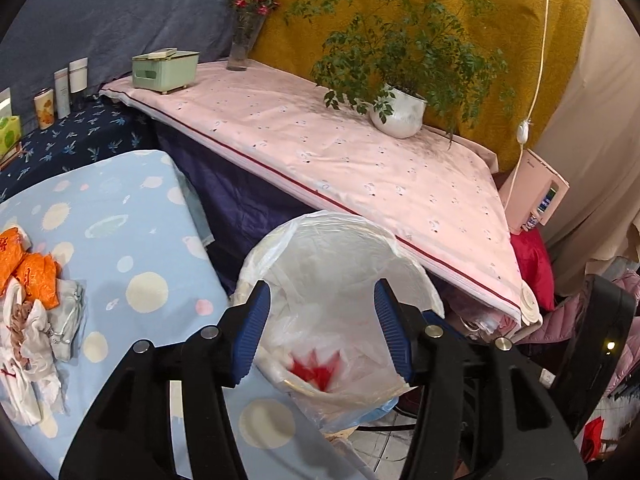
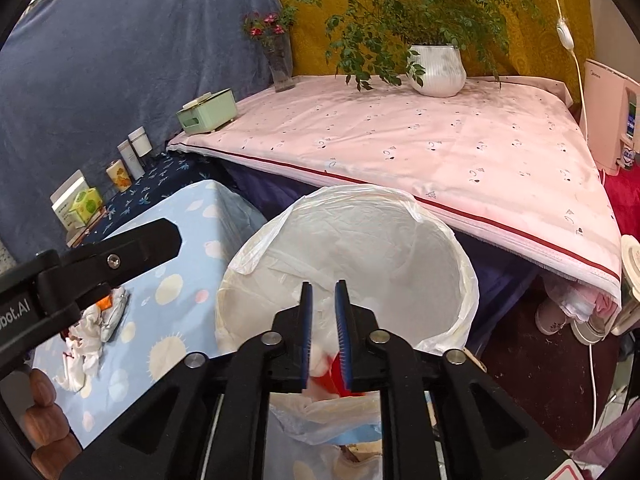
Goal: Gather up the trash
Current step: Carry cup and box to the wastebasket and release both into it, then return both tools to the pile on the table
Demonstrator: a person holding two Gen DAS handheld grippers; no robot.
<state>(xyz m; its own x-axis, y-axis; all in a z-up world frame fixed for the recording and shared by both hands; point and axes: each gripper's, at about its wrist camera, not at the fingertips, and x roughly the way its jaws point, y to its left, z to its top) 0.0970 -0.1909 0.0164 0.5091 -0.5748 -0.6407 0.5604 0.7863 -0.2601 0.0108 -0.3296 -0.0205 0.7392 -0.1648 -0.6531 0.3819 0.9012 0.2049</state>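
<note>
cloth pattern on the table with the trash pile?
Light blue cloth with white and pale yellow dots and sun shapes, a few pink. Left wrist view shows it best.

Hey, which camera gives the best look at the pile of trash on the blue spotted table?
The left wrist view: the trash pile shows orange bags and white wrappers unobstructed. The right wrist view shows it smaller, partly hidden behind the left gripper.
</note>
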